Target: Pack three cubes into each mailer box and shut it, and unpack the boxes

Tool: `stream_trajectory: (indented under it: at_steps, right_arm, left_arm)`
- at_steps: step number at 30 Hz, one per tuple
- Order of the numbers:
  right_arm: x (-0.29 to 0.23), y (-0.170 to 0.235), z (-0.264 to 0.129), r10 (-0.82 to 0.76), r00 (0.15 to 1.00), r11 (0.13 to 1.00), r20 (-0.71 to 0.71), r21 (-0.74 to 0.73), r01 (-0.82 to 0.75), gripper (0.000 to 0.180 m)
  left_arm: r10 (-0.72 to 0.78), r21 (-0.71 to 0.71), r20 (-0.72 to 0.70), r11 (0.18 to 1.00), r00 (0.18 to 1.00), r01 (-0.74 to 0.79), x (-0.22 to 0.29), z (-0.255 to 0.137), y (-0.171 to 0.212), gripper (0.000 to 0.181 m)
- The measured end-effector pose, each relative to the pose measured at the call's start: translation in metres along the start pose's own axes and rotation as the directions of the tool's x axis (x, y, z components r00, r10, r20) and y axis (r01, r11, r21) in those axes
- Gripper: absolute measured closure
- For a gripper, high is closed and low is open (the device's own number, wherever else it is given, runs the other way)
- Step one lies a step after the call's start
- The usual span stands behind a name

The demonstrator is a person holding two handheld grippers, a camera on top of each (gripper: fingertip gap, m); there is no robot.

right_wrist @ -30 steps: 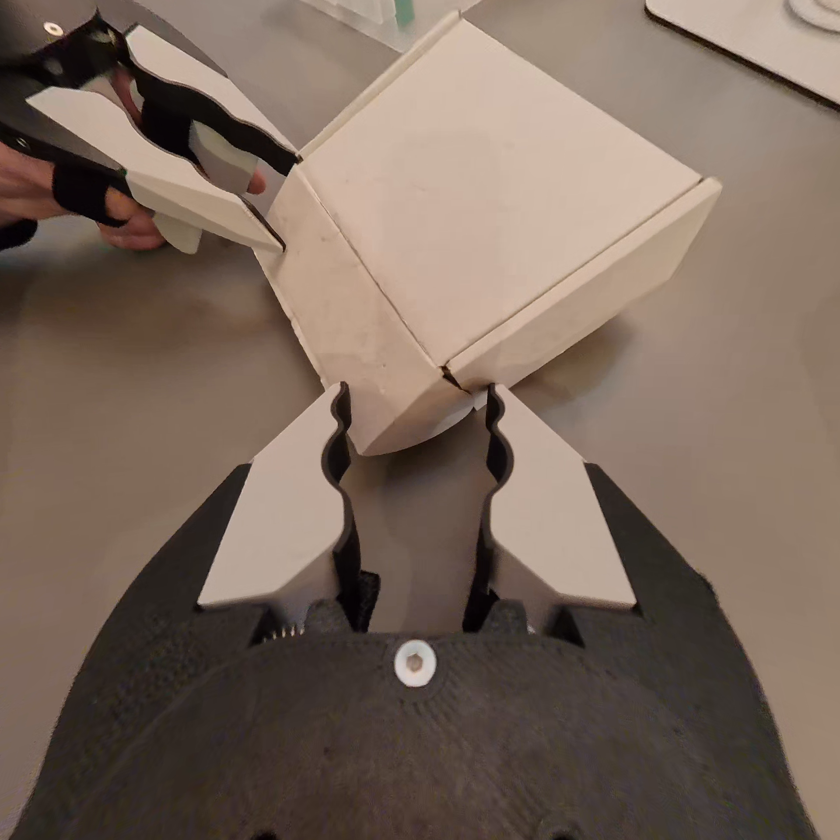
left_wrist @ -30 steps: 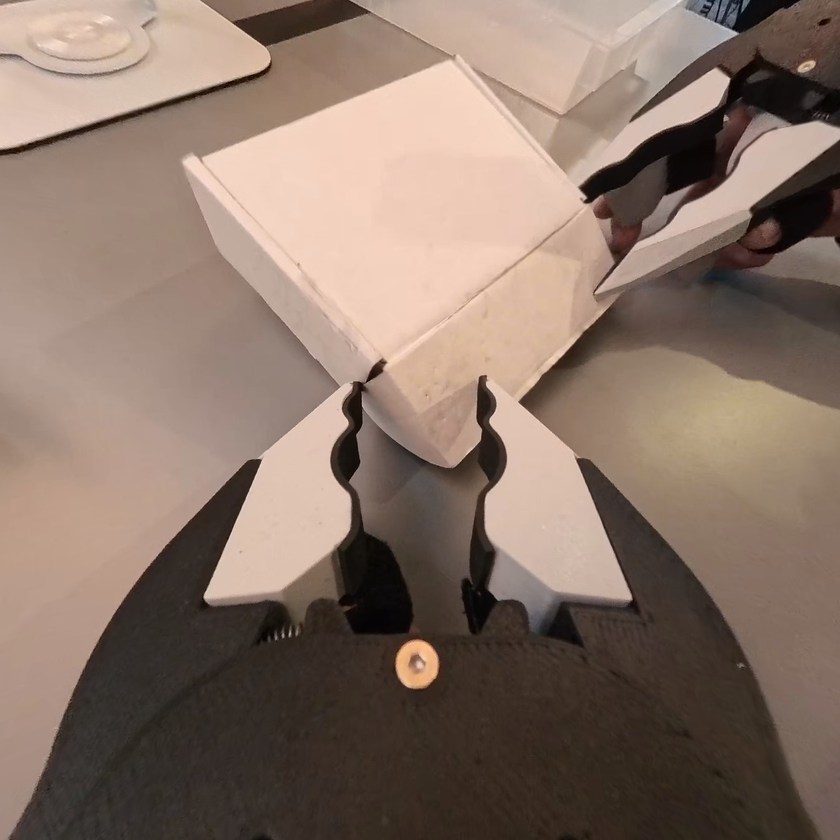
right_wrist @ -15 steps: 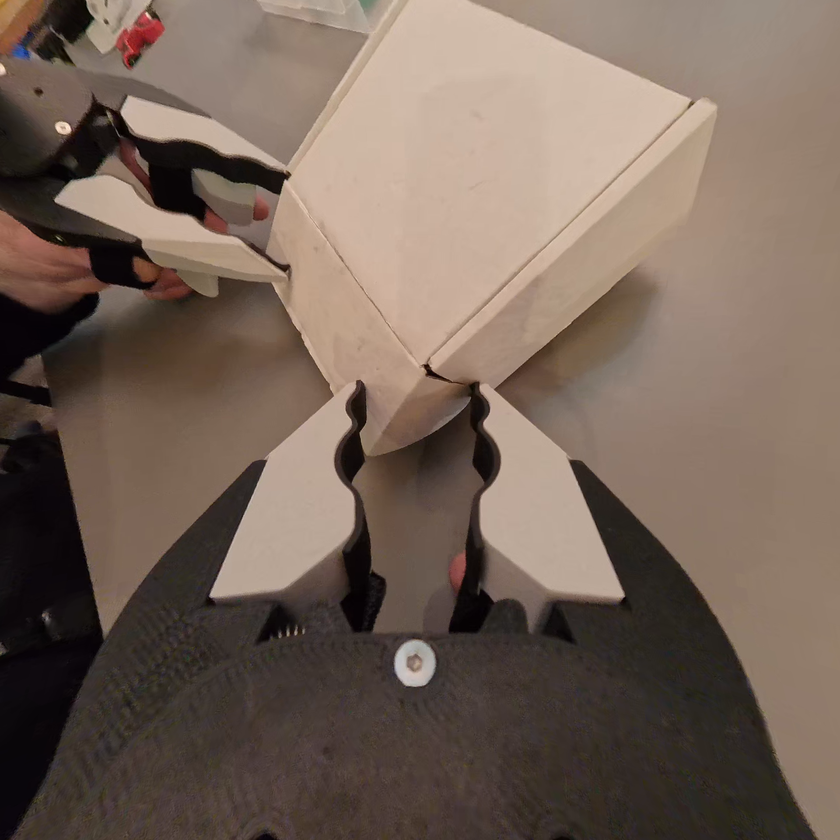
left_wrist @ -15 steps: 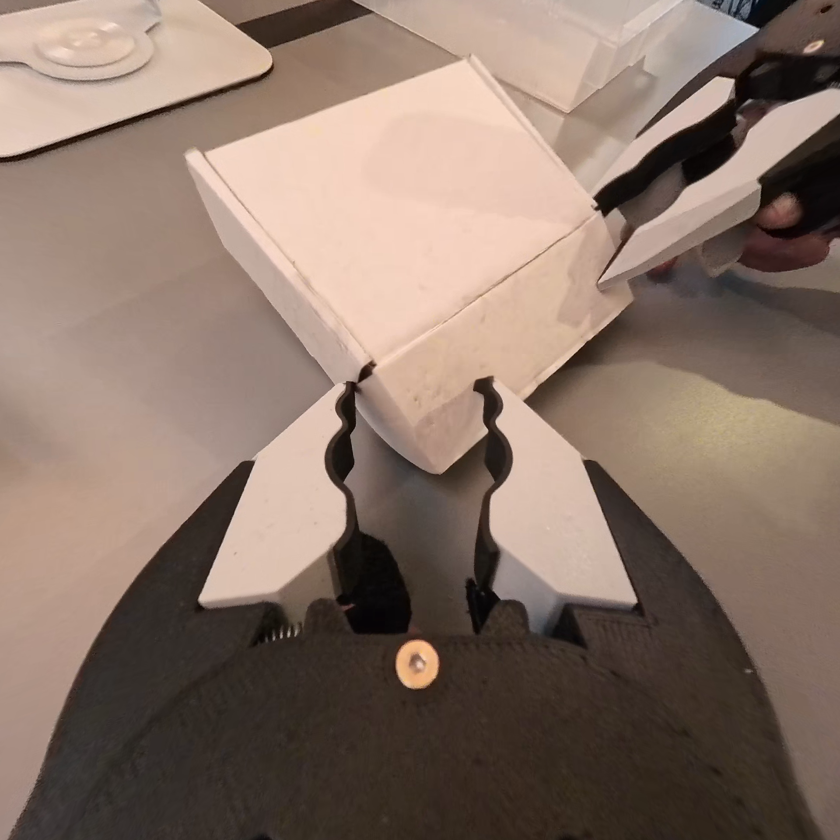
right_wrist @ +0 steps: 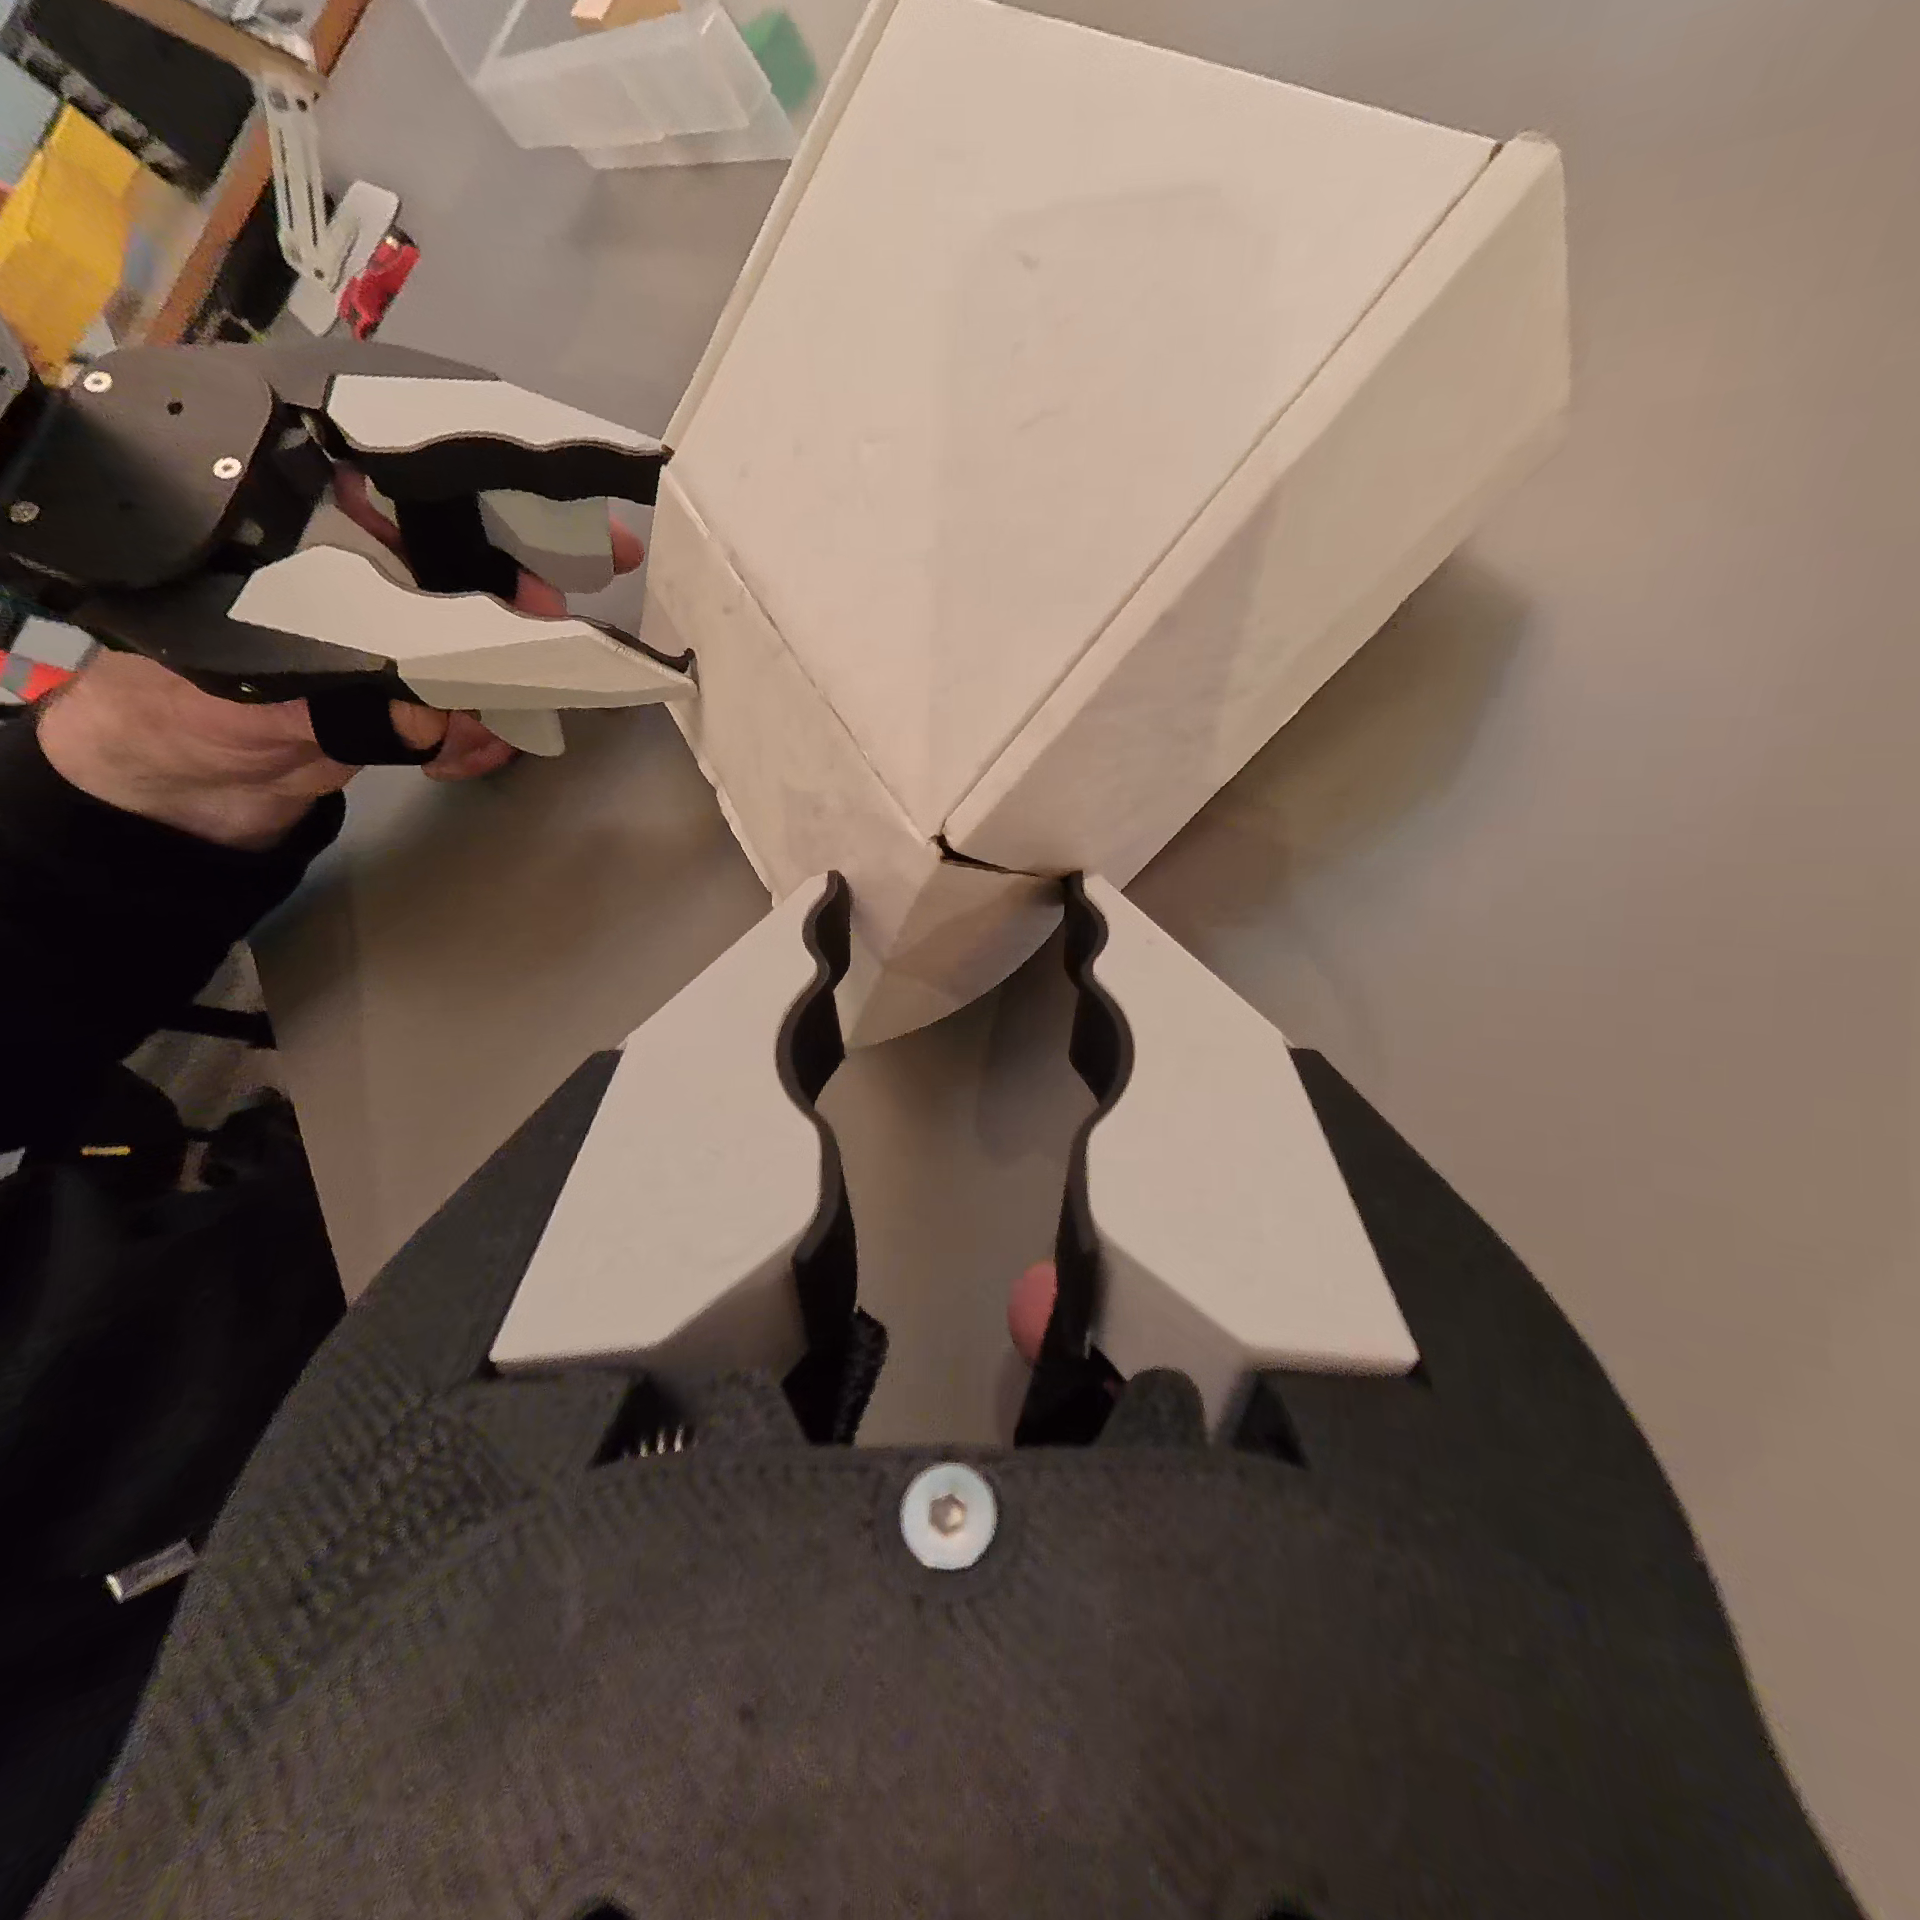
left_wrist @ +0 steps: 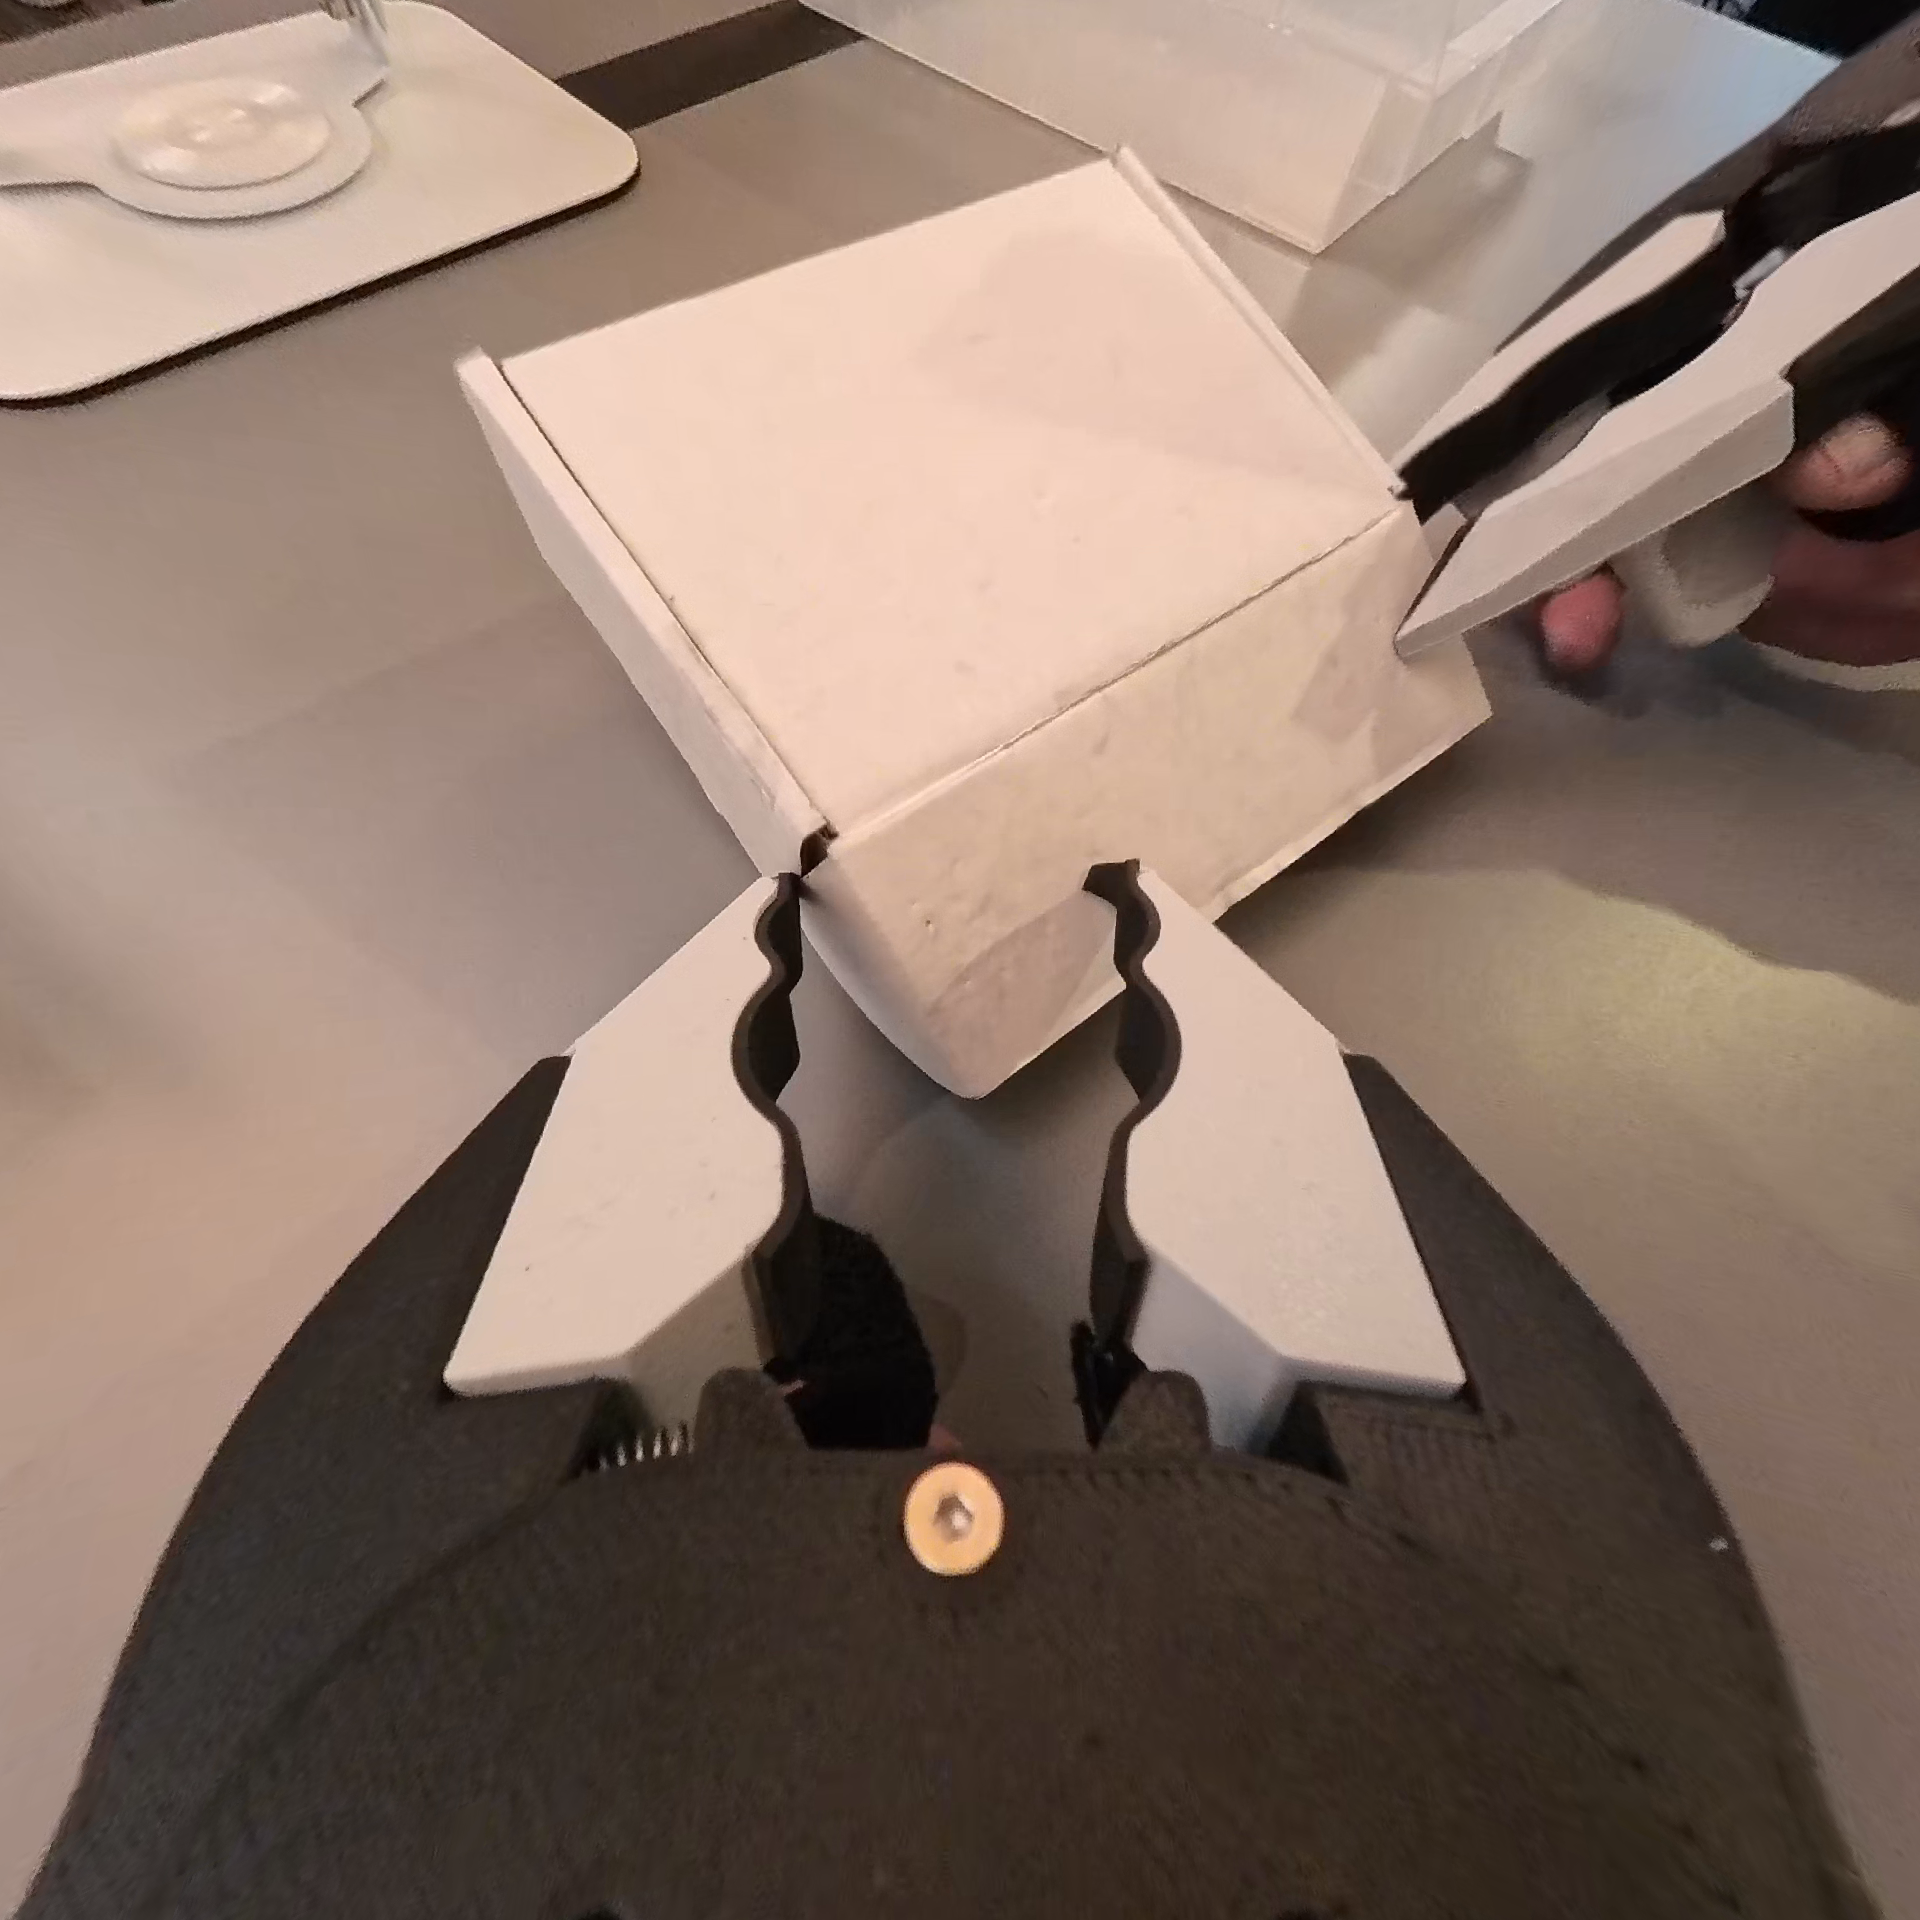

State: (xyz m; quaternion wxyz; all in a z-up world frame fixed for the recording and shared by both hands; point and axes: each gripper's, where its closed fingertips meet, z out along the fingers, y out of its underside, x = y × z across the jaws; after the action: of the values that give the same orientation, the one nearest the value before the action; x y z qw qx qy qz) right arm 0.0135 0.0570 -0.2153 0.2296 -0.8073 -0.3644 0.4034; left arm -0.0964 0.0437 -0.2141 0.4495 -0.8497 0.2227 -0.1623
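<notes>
A closed white mailer box (left_wrist: 935, 499) sits on the grey table, held between both grippers at opposite corners. My left gripper (left_wrist: 945, 894) is shut on its near corner, one finger on each side wall. In the right wrist view the box (right_wrist: 1039, 416) shows from the other side, and my right gripper (right_wrist: 951, 894) is shut on that corner the same way. The right gripper (left_wrist: 1403, 569) shows at the box's far right corner in the left wrist view. The left gripper (right_wrist: 673, 566) shows at the box's left corner in the right wrist view. The box's contents are hidden.
A white mat (left_wrist: 499, 187) with a clear disc lies at the back left. A clear plastic bin (left_wrist: 1299, 104) stands behind the box; in the right wrist view the bin (right_wrist: 623, 104) holds a green cube (right_wrist: 777, 47). The table's edge and clutter lie at left.
The right gripper's jaws have narrowed onto the box corner and its view has rolled, bringing the table's left edge and clutter into sight. The box has stayed put between both grippers.
</notes>
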Motion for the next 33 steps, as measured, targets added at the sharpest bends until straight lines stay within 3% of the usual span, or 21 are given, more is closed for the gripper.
stream_trajectory:
  at_steps: [8, 10, 12, 15, 19, 22, 24, 27, 33]
  right_arm:
    - [-0.003, 0.001, 0.001, 0.022, 1.0, 0.999, 0.02, 0.033, -0.022, 0.142]
    - [-0.003, 0.0, 0.001, 0.018, 1.0, 0.999, 0.016, 0.037, -0.018, 0.142]
    - [-0.004, 0.0, 0.002, 0.005, 1.0, 1.0, 0.011, 0.03, -0.005, 0.142]
    - [-0.004, -0.001, 0.004, 0.001, 1.0, 1.0, 0.014, 0.027, -0.001, 0.142]
    - [-0.004, -0.003, 0.005, 0.004, 1.0, 0.999, 0.019, 0.035, -0.005, 0.142]
    - [-0.004, -0.006, 0.004, 0.027, 0.999, 0.998, 0.033, 0.054, -0.029, 0.142]
    - [-0.005, -0.007, 0.004, 0.035, 0.999, 0.997, 0.04, 0.06, -0.038, 0.142]
    - [-0.012, -0.006, 0.008, 0.064, 0.995, 0.996, 0.075, 0.063, -0.069, 0.142]
    - [-0.018, -0.007, 0.014, 0.116, 0.989, 0.989, 0.094, 0.082, -0.124, 0.142]
  left_arm:
    - [0.041, -0.032, 0.024, 0.999, 0.999, -0.041, -0.007, -0.002, -0.003, 0.125]
    - [0.088, -0.012, 0.072, 0.996, 0.994, -0.087, -0.018, -0.011, -0.017, 0.136]
    - [0.125, 0.046, 0.107, 0.99, 0.986, -0.13, -0.029, -0.022, -0.048, 0.136]
    - [0.32, 0.061, 0.052, 0.944, 0.946, -0.323, -0.012, -0.009, -0.089, 0.137]
    - [0.57, -0.142, 0.087, 0.819, 0.817, -0.556, -0.029, 0.05, -0.091, 0.135]
    - [0.492, -0.165, 0.0, 0.859, 0.871, -0.485, -0.035, 0.069, -0.083, 0.145]
    - [0.506, -0.165, -0.01, 0.85, 0.863, -0.5, -0.032, 0.07, -0.082, 0.152]
    - [0.474, -0.145, -0.036, 0.868, 0.88, -0.474, -0.025, 0.076, -0.078, 0.175]
    - [0.472, -0.148, -0.004, 0.871, 0.881, -0.468, -0.027, 0.08, -0.079, 0.181]
